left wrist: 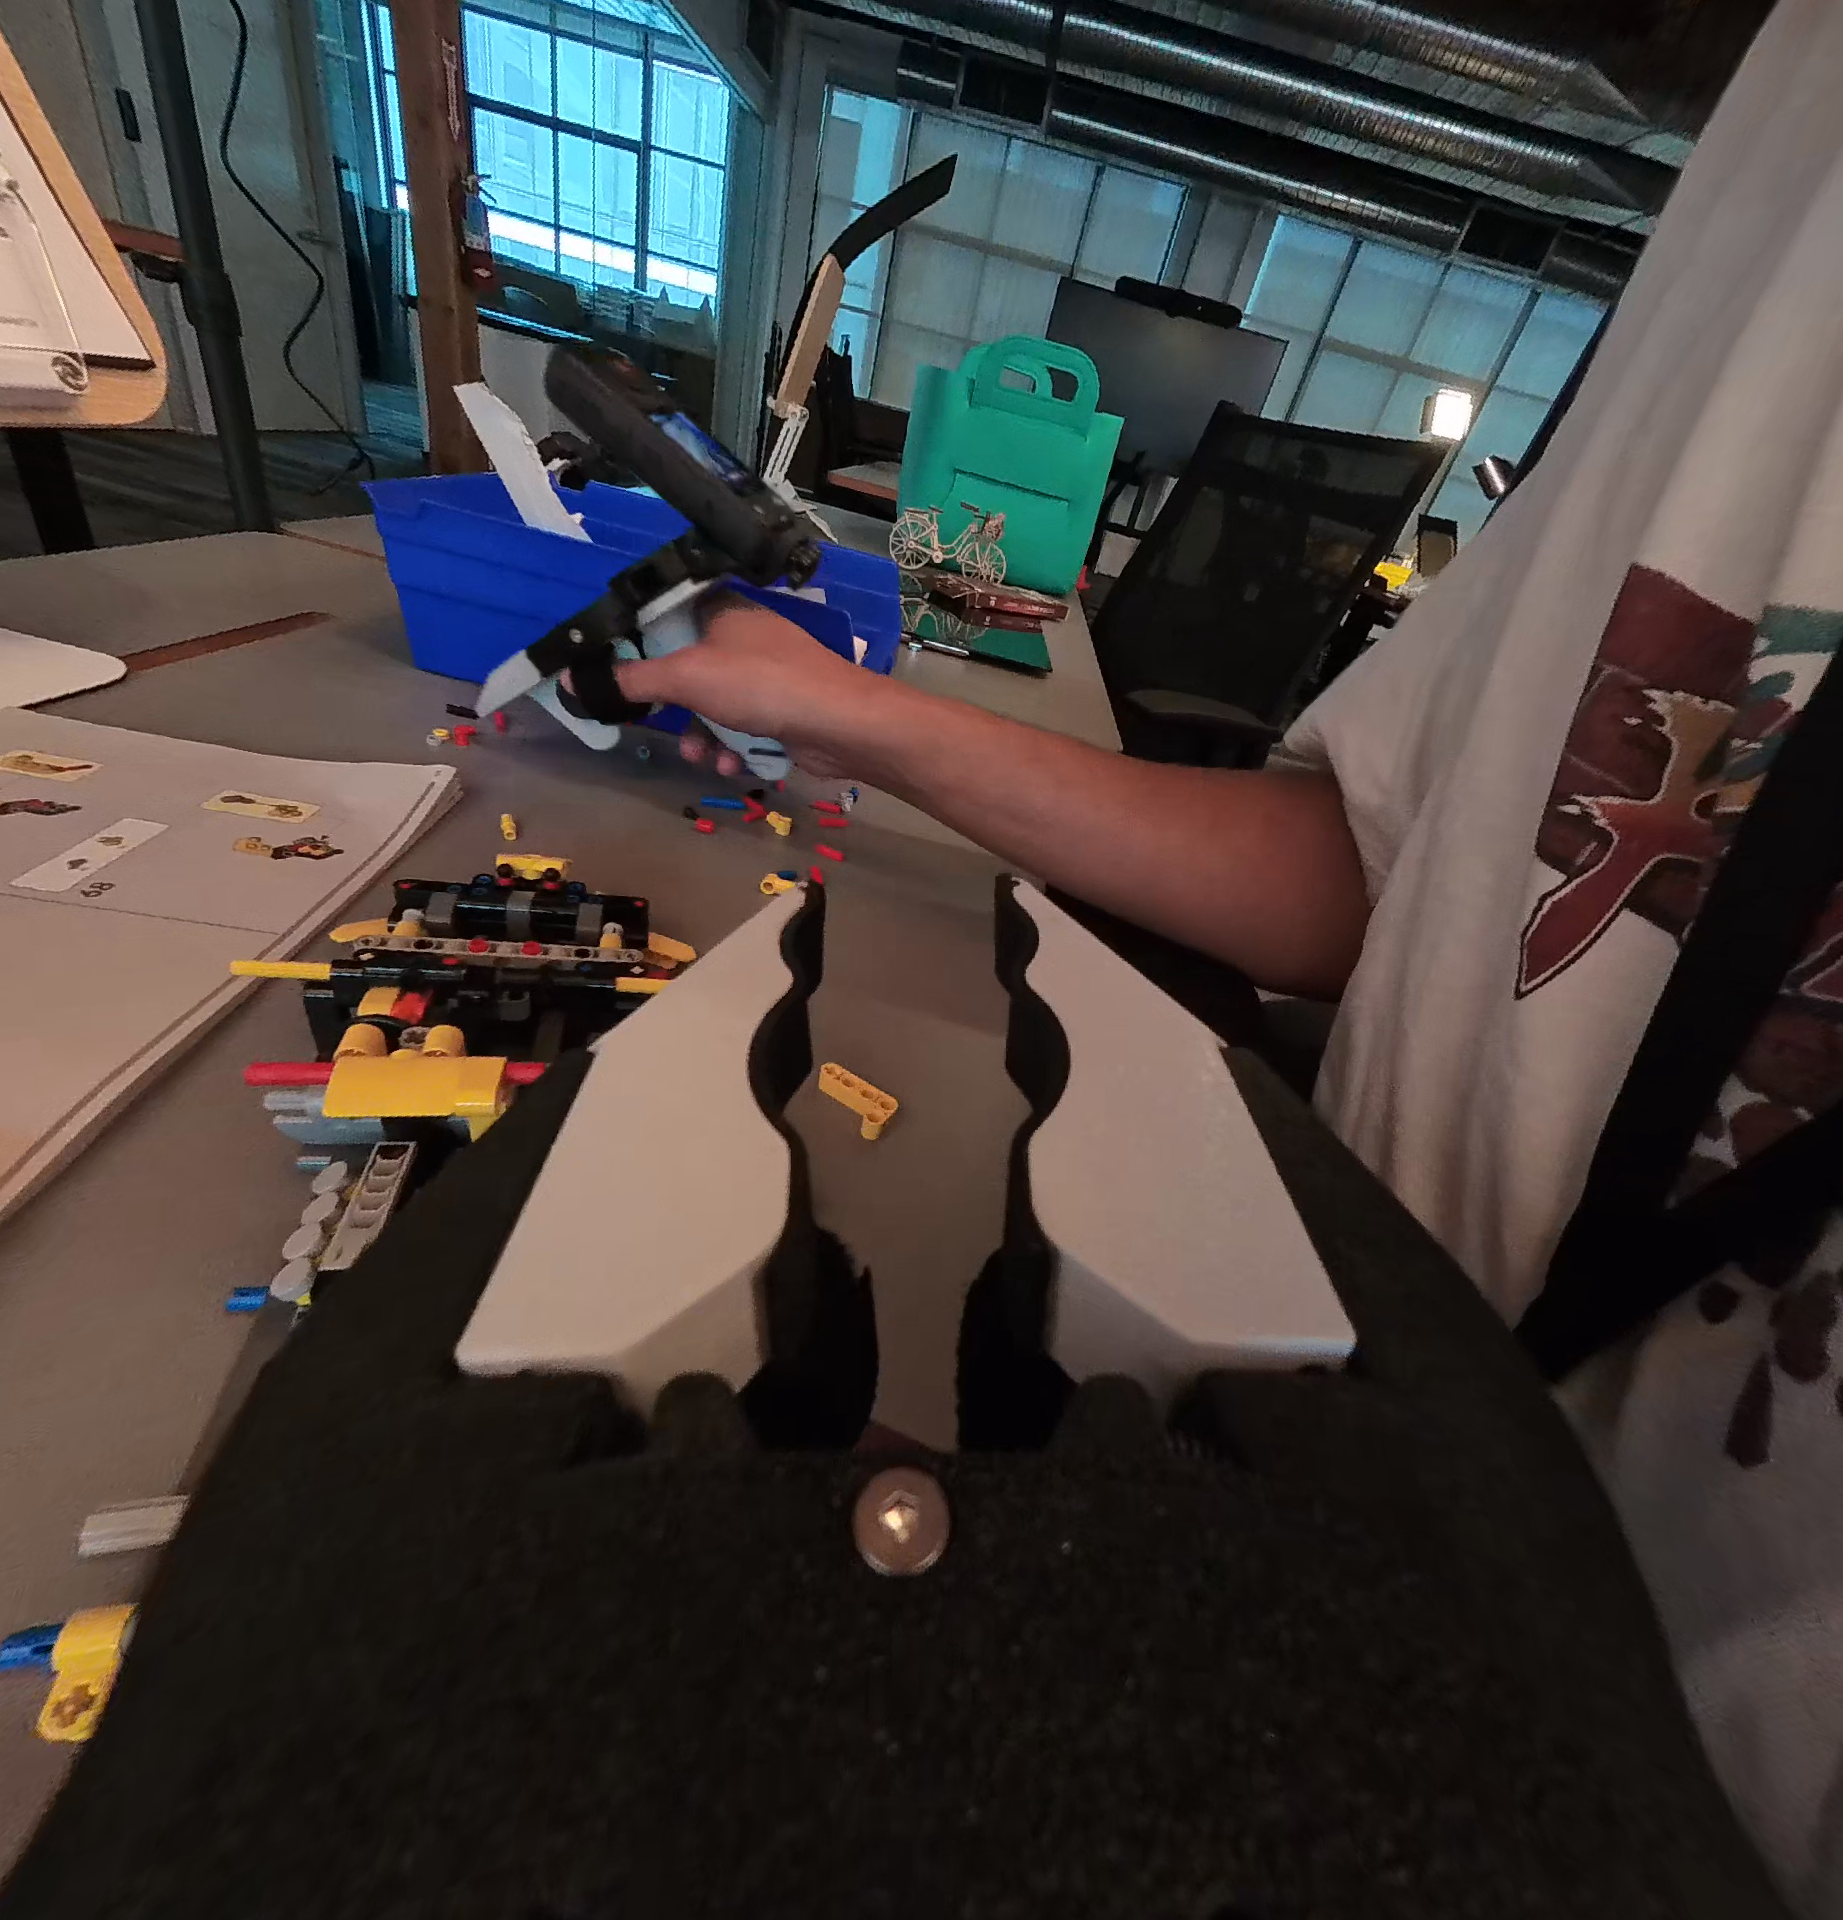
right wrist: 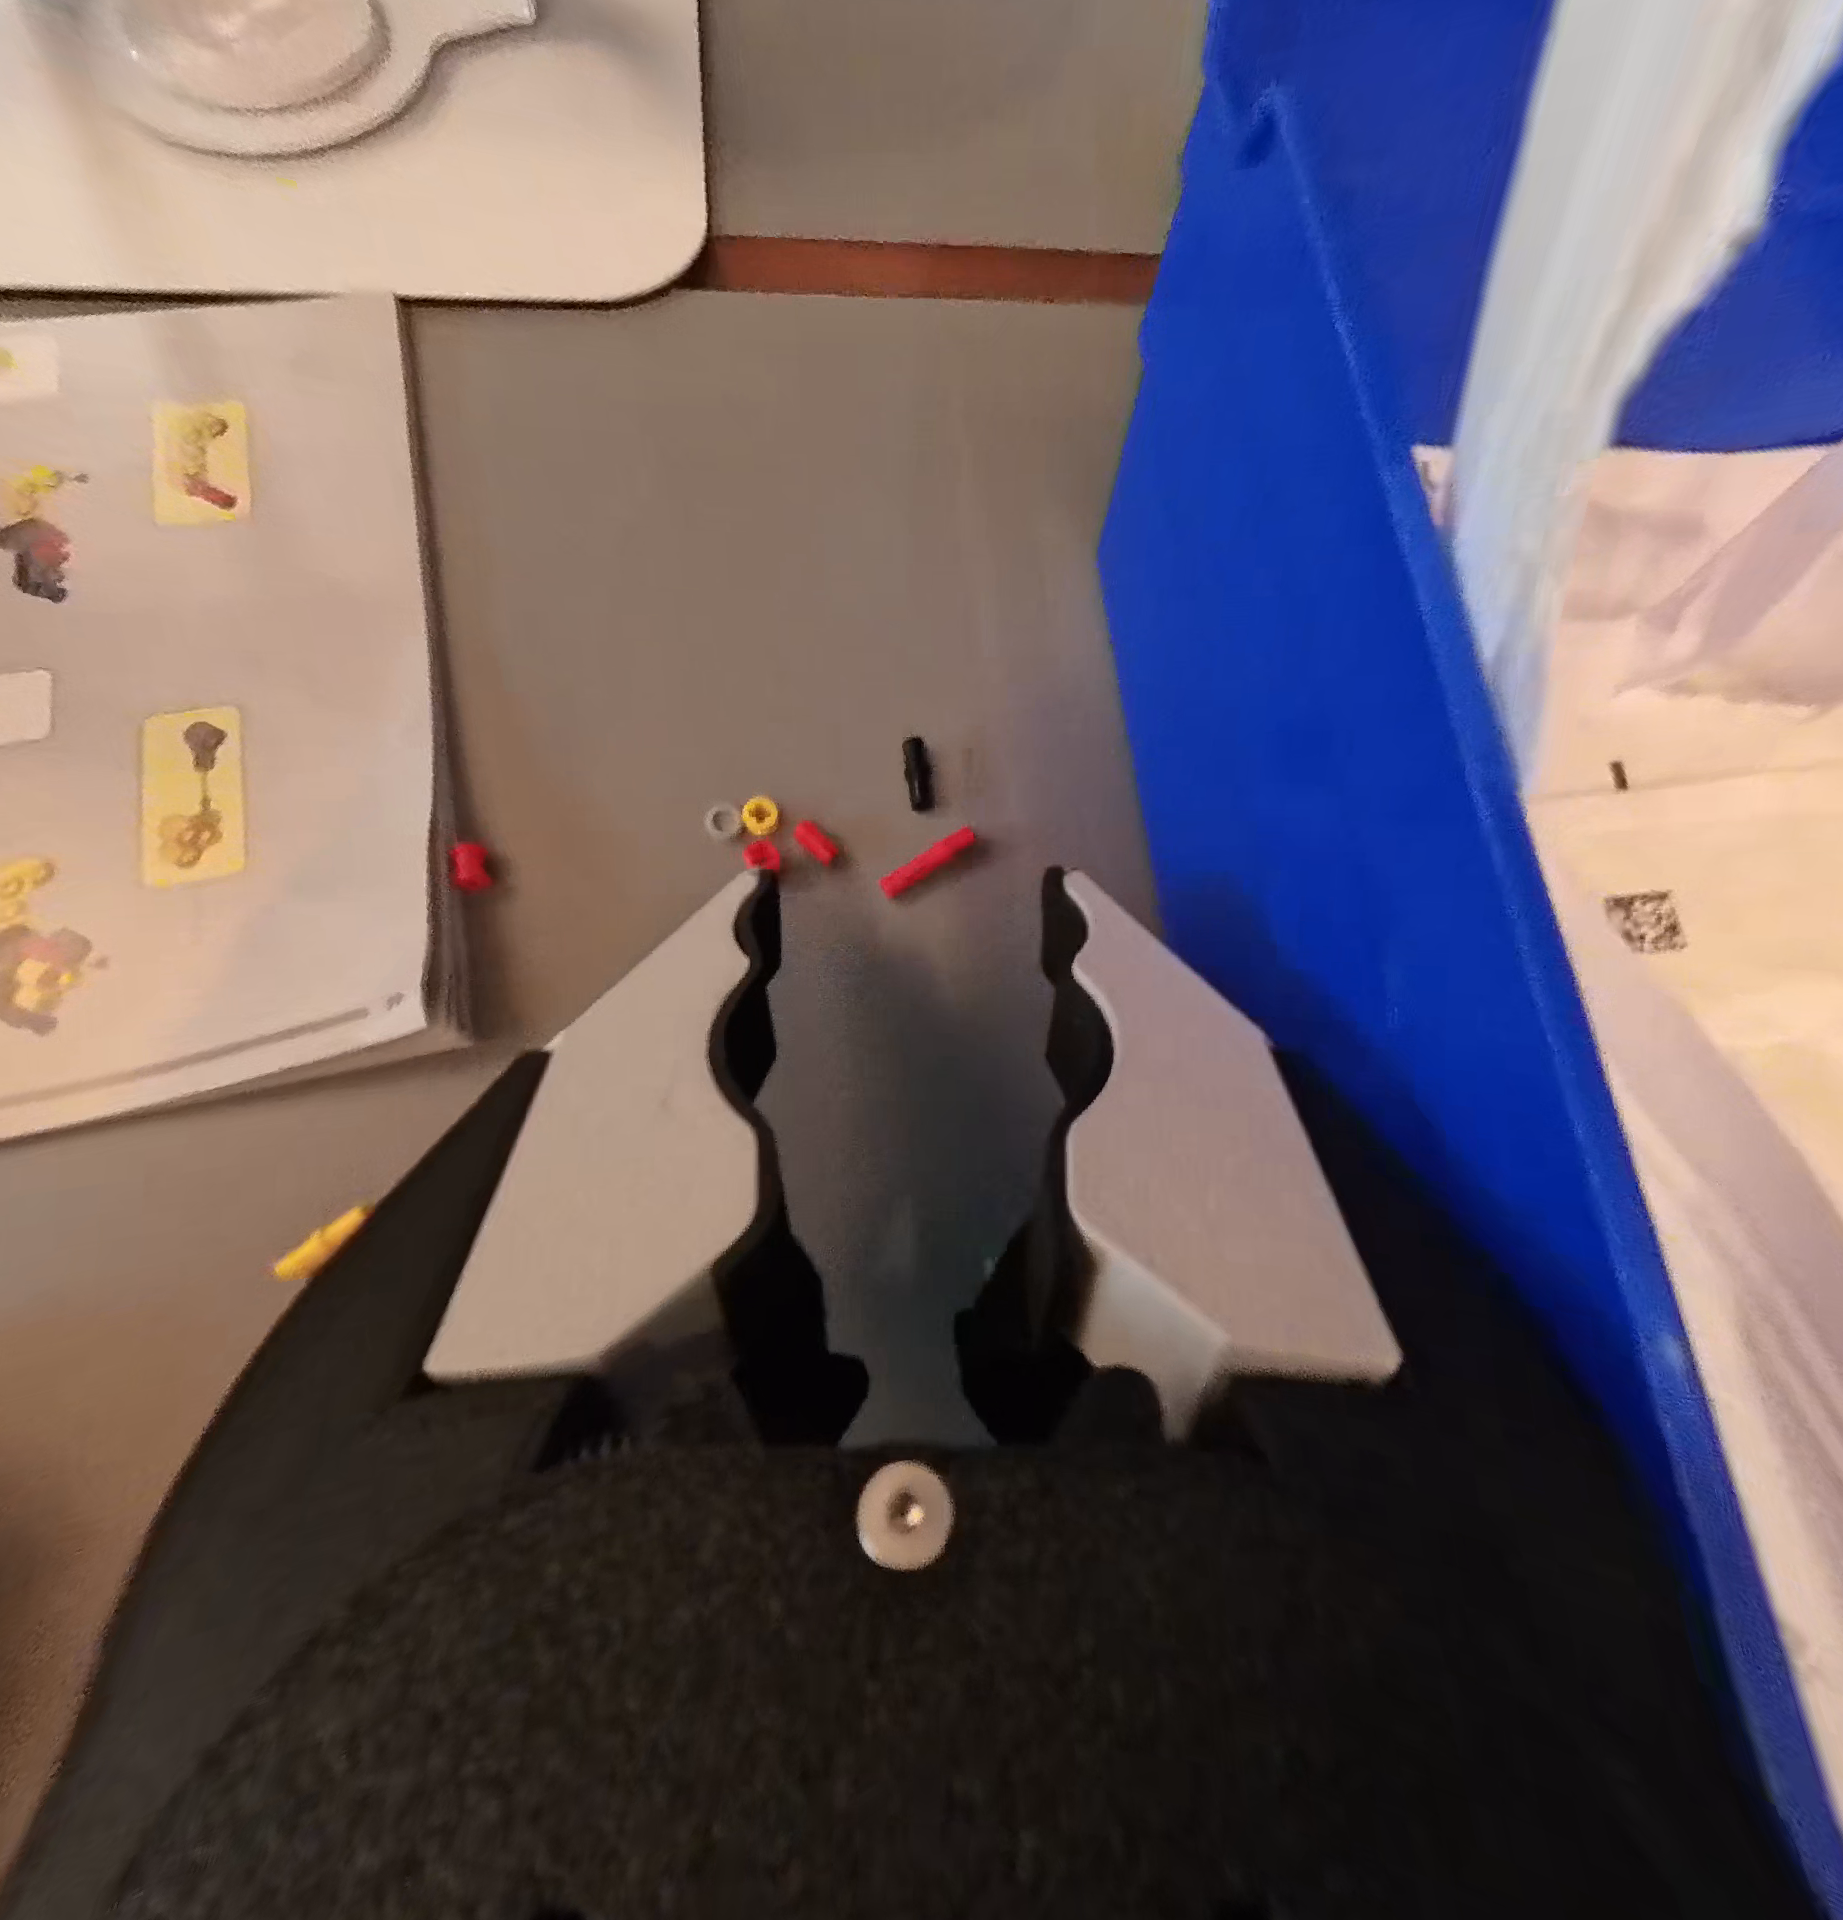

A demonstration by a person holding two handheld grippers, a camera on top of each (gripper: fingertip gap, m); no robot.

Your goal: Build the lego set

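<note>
I hold my right gripper [right wrist: 904, 883] low over the grey table [right wrist: 792, 571], jaws spread and empty, because the little parts I need lie just ahead of its tips: a long red axle [right wrist: 927, 861], a short red pin [right wrist: 815, 841], a red bush [right wrist: 760, 855] right at the left fingertip, a yellow bush [right wrist: 761, 814], a grey ring [right wrist: 723, 822] and a black pin [right wrist: 915, 772]. They lie close together but mostly apart, so I judge I can close on one without dragging the others. The blue bin [right wrist: 1312, 727] stands just to the right of these parts, holding white bags [right wrist: 1675, 727], which is probably why the loose pieces ended up beside it. The open instruction booklet [right wrist: 221, 675] lies to the left where I can check the step. My left gripper [left wrist: 909, 894] is also released and holds nothing; I keep it back near my body, over a stray yellow angled piece [left wrist: 858, 1099], so it stays out of the right one's way. The half-built lego model [left wrist: 460, 997], black and yellow with red axles, sits on the table just left of that gripper, beside the booklet's edge, ready to take the next part.
</note>
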